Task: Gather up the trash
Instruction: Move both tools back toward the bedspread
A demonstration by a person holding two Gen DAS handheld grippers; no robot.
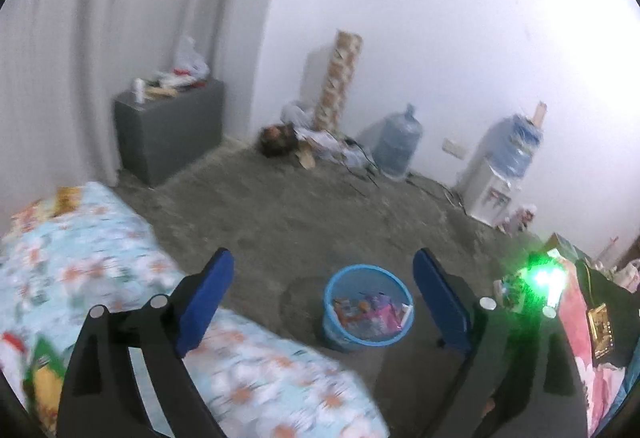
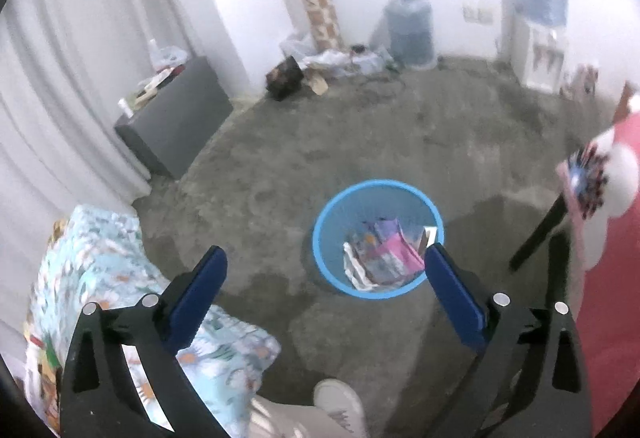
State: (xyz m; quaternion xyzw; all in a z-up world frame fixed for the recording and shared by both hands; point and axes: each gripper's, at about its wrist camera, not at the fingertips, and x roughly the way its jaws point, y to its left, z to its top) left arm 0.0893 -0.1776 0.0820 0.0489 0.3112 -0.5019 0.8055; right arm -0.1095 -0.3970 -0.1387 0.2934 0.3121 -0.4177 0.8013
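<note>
Both grippers, left (image 1: 323, 270) and right (image 2: 326, 266), hover with fingers apart and empty above the blue bin (image 2: 378, 238), where wrappers (image 2: 384, 254) lie collected.

Bare carpet (image 2: 360, 126) surrounds the bin (image 2: 378, 190); bed (image 2: 100, 250) crowds the left.

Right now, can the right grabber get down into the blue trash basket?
Probably yes. The right gripper is open and empty above the blue basket, whose top is uncovered, with only wrappers inside and bare carpet around it.
</note>
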